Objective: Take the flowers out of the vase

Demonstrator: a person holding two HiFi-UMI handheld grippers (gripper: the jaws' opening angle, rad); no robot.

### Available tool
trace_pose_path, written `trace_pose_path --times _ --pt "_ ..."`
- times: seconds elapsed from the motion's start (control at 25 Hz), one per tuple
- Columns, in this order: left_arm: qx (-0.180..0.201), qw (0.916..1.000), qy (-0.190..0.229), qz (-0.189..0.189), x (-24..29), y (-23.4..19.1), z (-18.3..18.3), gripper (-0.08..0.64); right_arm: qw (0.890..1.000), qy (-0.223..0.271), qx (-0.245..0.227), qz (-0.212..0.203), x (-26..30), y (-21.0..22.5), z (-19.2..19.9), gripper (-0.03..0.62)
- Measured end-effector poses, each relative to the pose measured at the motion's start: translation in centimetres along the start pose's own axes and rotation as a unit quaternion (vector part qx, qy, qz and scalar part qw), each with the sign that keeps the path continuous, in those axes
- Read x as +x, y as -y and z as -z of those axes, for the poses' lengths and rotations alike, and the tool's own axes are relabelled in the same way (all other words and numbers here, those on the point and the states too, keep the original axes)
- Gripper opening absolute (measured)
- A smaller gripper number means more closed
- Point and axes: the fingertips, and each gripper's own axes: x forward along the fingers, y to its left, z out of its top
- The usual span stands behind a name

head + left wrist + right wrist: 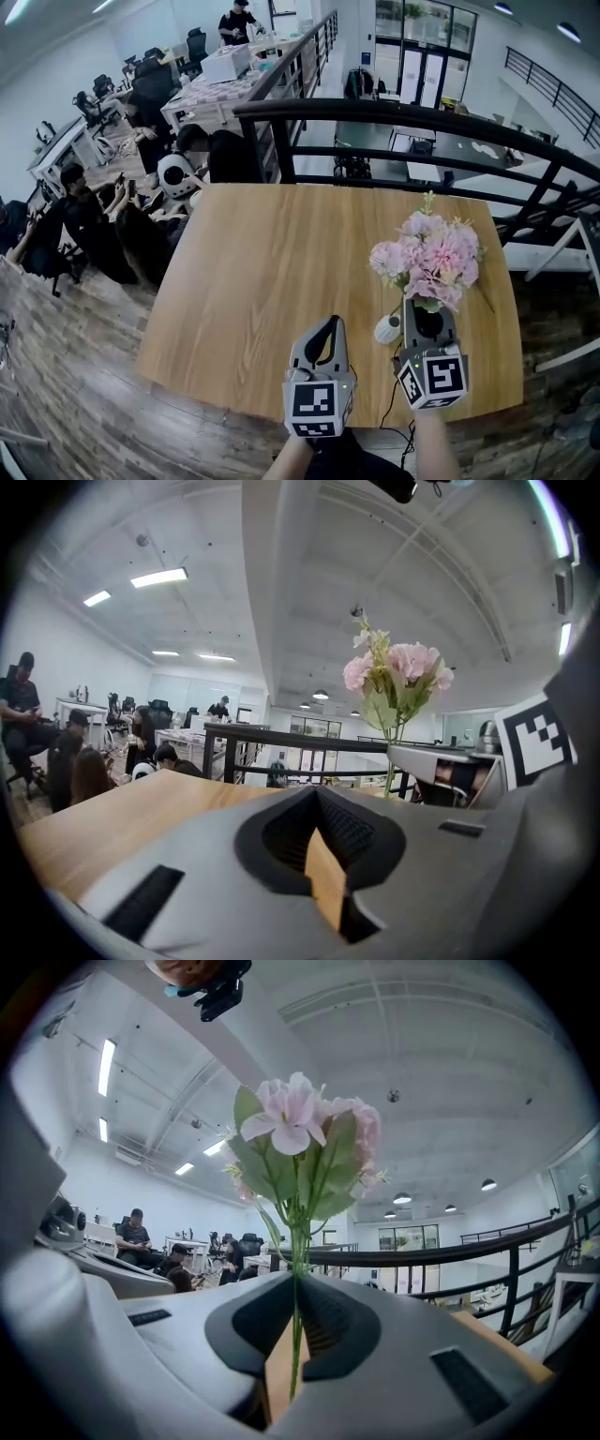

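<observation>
A bunch of pink flowers [428,260] stands up over the right side of the wooden table [253,281]. My right gripper [428,315] is shut on its thin green stems [296,1335], just under the blooms [298,1119]. A small white vase [387,329] sits on the table right beside that gripper, to its left. The gripper hides the stems' lower ends. My left gripper [330,323] hovers above the table's near edge, left of the vase, shut with nothing in it. In the left gripper view the flowers [396,672] rise at the right, above the right gripper's body.
A black railing [394,112] runs behind the table's far edge, with an office floor and seated people beyond and to the left. A thin dark cable [389,405] hangs over the near edge by the right gripper.
</observation>
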Motion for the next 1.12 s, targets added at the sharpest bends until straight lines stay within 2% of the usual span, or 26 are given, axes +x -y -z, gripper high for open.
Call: trace_pose_path --times 0.36,0.76,1.12 --pt "0.001 0.9997 0.007 -0.021 -0.9 -1.4 -0.8 0.032 0.999 -0.001 0.009 -0.046 1.3 -3.8 -0.1 0.031" --pt "-0.008 0.9986 -0.008 -0.051 -2.3 -3.7 0.8 0.032 0.995 -0.037 0.025 -0.09 1.6 -8.3 3.6 0.029" --pt "-0.016 0.9971 -0.028 -0.069 -2.8 -5.4 2.2 0.032 0.991 -0.073 0.042 -0.104 1.8 -10.2 6.5 0.029"
